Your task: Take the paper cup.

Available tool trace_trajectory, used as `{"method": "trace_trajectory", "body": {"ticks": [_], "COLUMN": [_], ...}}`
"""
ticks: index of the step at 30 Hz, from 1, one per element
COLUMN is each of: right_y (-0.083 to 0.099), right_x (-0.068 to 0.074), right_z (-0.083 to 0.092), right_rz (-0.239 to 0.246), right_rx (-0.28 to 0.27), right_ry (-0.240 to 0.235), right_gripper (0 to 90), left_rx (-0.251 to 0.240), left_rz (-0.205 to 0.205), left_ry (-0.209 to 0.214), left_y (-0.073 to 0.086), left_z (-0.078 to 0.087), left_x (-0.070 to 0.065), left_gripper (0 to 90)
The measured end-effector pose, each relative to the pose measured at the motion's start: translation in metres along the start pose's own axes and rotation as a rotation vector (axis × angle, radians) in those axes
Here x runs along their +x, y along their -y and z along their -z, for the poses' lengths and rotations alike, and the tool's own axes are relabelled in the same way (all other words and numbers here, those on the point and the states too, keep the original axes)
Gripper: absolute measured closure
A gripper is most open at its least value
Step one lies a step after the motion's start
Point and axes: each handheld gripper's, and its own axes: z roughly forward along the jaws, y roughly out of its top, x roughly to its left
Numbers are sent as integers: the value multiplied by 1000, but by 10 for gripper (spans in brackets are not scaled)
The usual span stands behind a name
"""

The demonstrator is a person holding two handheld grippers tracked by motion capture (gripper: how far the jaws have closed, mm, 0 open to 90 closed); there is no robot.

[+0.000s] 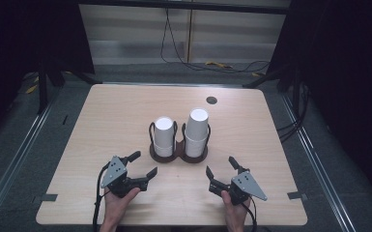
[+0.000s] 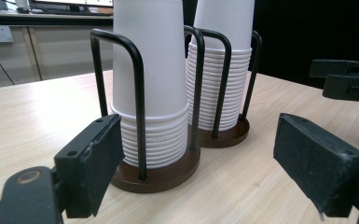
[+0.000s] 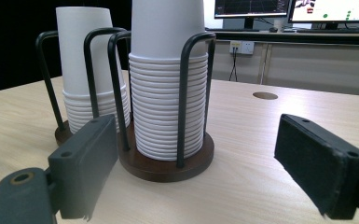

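Two stacks of white paper cups stand upside down in a dark brown twin holder [image 1: 178, 155] with black wire loops, mid-table. The left stack [image 1: 164, 134] is shorter than the right stack [image 1: 197, 126]. My left gripper [image 1: 144, 163] is open, on the table just in front-left of the holder, with nothing between its jaws. My right gripper [image 1: 220, 165] is open in front-right, also empty. In the left gripper view the gripper [image 2: 205, 163] faces the shorter stack [image 2: 151, 93]. In the right gripper view the gripper [image 3: 204, 163] faces the taller stack [image 3: 165, 93].
A round cable hole [image 1: 211, 100] sits in the table's far right part. Cables [image 1: 212, 63] lie on the floor beyond the table. A desk with monitors [image 3: 335, 9] stands behind. Bare wood [image 1: 106, 116] surrounds the holder.
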Motion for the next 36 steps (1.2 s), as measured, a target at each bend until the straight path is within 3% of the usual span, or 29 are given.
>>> {"method": "trace_trajectory", "body": {"ticks": [6,17,26,36], "right_y": [0,0,0,0], "right_x": [0,0,0,0], "right_z": [0,-1,0,-1], "right_rz": [2,3,3,4], "right_rx": [3,5,5,6], "right_ry": [-1,-4,-6,-8], "right_gripper": [132,133,134,136], "left_rx": [10,15,36,37], "left_rz": [-10,15,-27,-26], "left_ry": [17,42,66,66], "left_y": [-6,-18,-31,-49], "left_z": [0,0,-3,-5], "left_x": [2,10,15,22], "left_gripper": [160,166,165,170]}}
